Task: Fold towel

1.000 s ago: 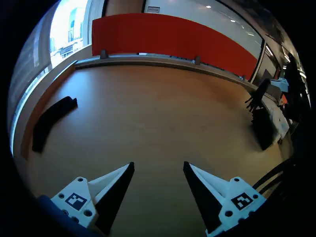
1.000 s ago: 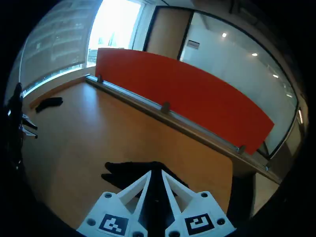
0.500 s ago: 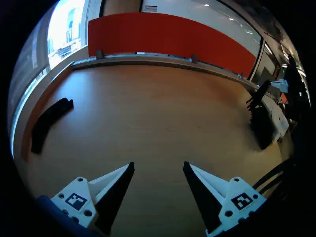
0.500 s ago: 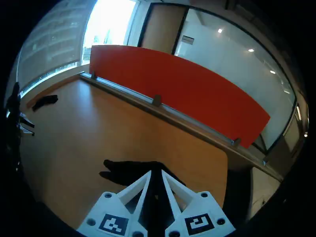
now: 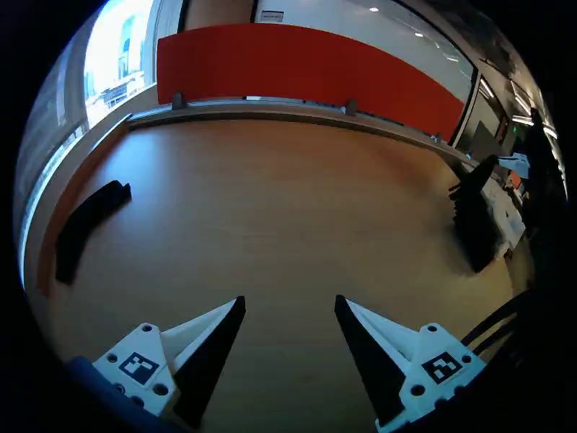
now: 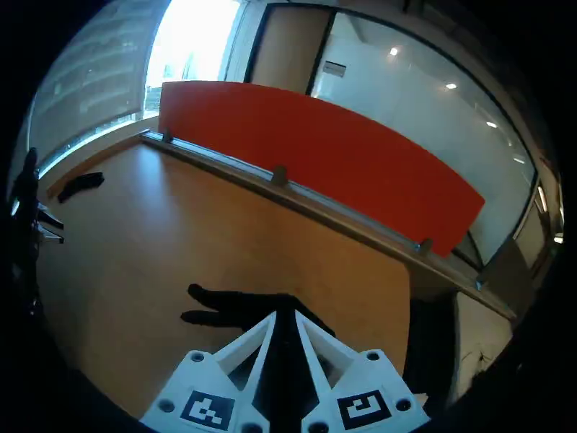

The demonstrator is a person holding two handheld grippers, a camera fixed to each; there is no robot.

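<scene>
A: State of the 2 grippers?

B: On the left gripper the fingers are spread wide with nothing between them, and bare wooden table lies ahead. On the right gripper the fingers are drawn nearly together with dark fabric in the narrow gap. I read that as a pinch on the towel.

A: Towel position and look?

B: It spreads just ahead and left of the right gripper's tips. From the left gripper it sits far off to the right, bunched, its low end at the table. It is black, matte and limp; edges and corners are too dark to trace.

A: Advice for the step?

B: Judgement: 1 corner is held, so the left gripper should take the matching corner before any fold, then both draw apart until that edge is taut. Keep clear of the black elongated object at its far left.
</scene>
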